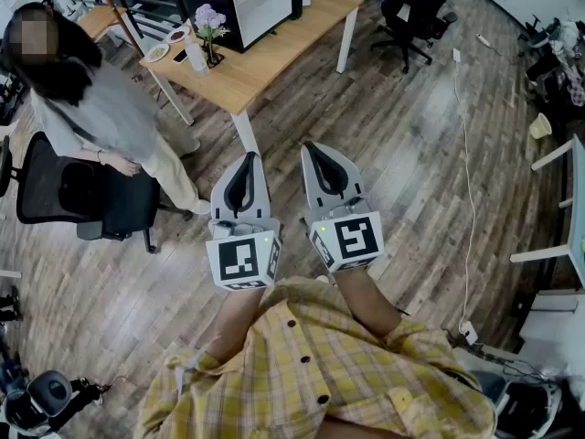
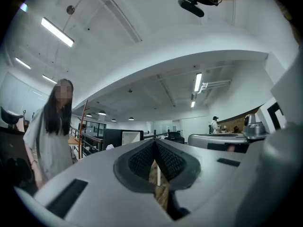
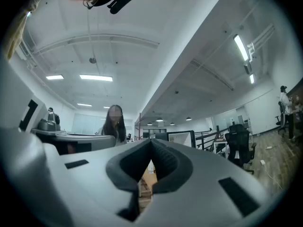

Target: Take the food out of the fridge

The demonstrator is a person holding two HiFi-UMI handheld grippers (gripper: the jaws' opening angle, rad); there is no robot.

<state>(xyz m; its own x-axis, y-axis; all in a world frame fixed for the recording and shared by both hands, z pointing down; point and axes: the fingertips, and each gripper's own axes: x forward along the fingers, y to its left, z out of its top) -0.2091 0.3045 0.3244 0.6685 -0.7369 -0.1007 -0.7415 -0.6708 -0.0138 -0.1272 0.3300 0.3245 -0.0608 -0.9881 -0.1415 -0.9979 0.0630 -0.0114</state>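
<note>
A small black fridge with a glass door stands on the wooden table ahead of me; its door is closed and a pale shape shows behind the glass. The fridge is small and far in the left gripper view, and the fridge is just as distant in the right gripper view. My left gripper and right gripper are held side by side in front of my chest, over the wooden floor, well short of the table. Both point toward the table. Both are shut with nothing between the jaws.
A person in a grey top stands at the left beside a black office chair. On the table sit a vase of flowers, a bottle and small plates. Another black chair stands beyond. A white cable runs across the floor at the right.
</note>
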